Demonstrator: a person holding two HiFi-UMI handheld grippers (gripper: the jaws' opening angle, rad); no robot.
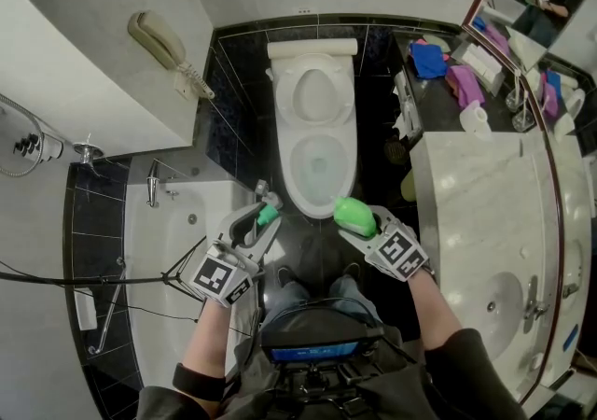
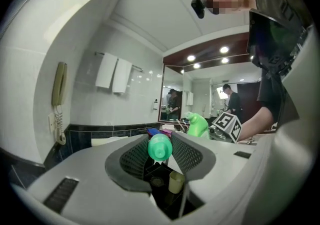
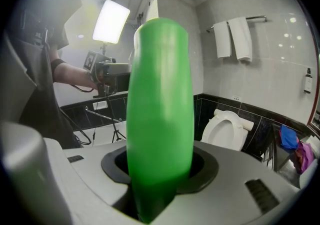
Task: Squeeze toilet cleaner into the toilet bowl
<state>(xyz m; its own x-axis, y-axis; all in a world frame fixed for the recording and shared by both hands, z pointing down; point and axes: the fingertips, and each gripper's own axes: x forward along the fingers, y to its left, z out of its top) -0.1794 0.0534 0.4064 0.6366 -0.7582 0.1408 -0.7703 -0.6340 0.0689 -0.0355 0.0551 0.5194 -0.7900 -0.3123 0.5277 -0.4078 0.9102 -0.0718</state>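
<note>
Head view: the right gripper is gripping the green cleaner bottle at the front rim of the open toilet bowl, while the left gripper is holding the green cap nearby. Left gripper view: its jaws are pinching the green cap. Right gripper view: its jaws are clamping the green cleaner bottle around its body.
</note>
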